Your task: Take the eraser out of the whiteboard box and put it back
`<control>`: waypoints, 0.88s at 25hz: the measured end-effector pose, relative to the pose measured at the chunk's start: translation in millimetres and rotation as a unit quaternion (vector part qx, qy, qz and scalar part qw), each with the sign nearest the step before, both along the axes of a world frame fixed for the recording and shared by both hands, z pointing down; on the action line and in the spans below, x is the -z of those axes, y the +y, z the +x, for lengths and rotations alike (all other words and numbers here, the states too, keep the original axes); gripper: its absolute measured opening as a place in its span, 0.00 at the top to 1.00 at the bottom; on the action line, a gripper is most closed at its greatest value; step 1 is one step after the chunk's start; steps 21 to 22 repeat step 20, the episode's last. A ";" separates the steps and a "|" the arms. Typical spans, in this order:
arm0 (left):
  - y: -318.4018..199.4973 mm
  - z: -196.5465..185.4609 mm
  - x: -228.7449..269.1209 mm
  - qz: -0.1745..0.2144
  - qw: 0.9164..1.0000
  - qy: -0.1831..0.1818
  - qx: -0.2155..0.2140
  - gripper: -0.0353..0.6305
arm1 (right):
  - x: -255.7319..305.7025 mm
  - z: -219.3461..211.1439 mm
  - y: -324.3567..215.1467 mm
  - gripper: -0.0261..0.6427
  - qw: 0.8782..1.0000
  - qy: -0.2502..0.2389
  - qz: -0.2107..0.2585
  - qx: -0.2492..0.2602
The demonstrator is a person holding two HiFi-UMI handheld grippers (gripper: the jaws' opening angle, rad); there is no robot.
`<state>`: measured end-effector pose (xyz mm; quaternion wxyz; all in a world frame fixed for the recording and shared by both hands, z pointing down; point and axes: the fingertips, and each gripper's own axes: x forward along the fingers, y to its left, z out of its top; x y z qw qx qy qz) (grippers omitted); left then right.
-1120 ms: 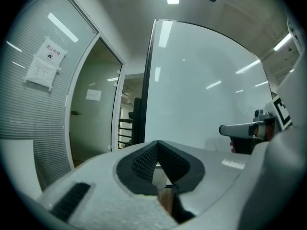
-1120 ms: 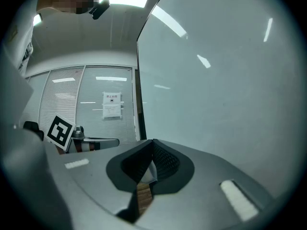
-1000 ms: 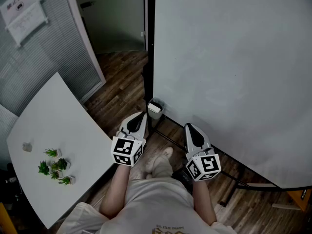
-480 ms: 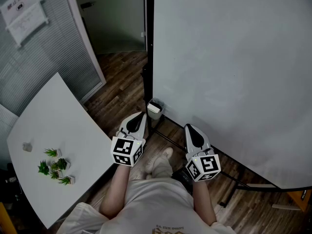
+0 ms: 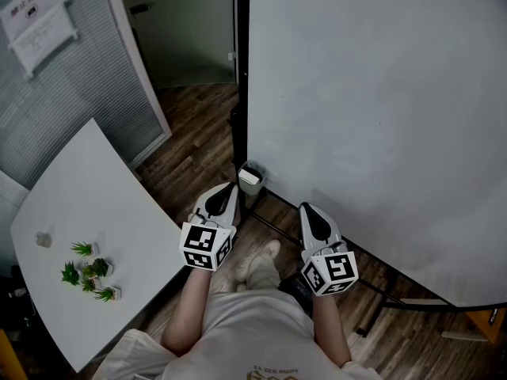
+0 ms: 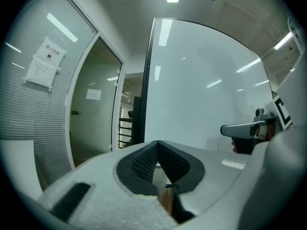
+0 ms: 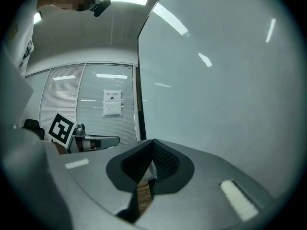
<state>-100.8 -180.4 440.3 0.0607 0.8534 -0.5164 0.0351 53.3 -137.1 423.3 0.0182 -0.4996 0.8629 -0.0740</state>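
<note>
A big whiteboard (image 5: pixel 372 117) on a stand fills the right of the head view. At its lower left corner hangs a small grey box (image 5: pixel 258 167), and the white piece inside it looks like the eraser (image 5: pixel 250 177). My left gripper (image 5: pixel 230 188) is shut and empty, its tip just below and left of the box. My right gripper (image 5: pixel 307 207) is also shut and empty, pointing at the board's lower edge. In the left gripper view the closed jaws (image 6: pixel 157 144) face the whiteboard (image 6: pixel 201 90). The right gripper view shows its closed jaws (image 7: pixel 153 143) before the board (image 7: pixel 225 80).
A white table (image 5: pixel 103 204) with small green plants (image 5: pixel 91 271) stands at the left. Behind it are a blind-covered glass wall with a paper notice (image 5: pixel 36 14) and an open doorway (image 5: pixel 182 30). The board's stand legs (image 5: pixel 380 291) cross the wooden floor.
</note>
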 end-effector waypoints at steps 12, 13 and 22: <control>1.5 0.7 0.3 0.000 1.000 0.000 0.000 0.95 | -0.6 -0.5 1.9 0.94 1.000 -0.001 -0.002 0.004; 1.7 0.7 0.4 0.000 1.000 0.000 0.000 0.95 | -0.5 -0.4 2.2 0.94 1.000 0.000 -0.002 0.004; -1.0 -0.4 -0.3 0.002 1.000 0.002 0.002 0.95 | -5.4 -0.6 2.1 0.94 1.000 0.006 -0.006 0.006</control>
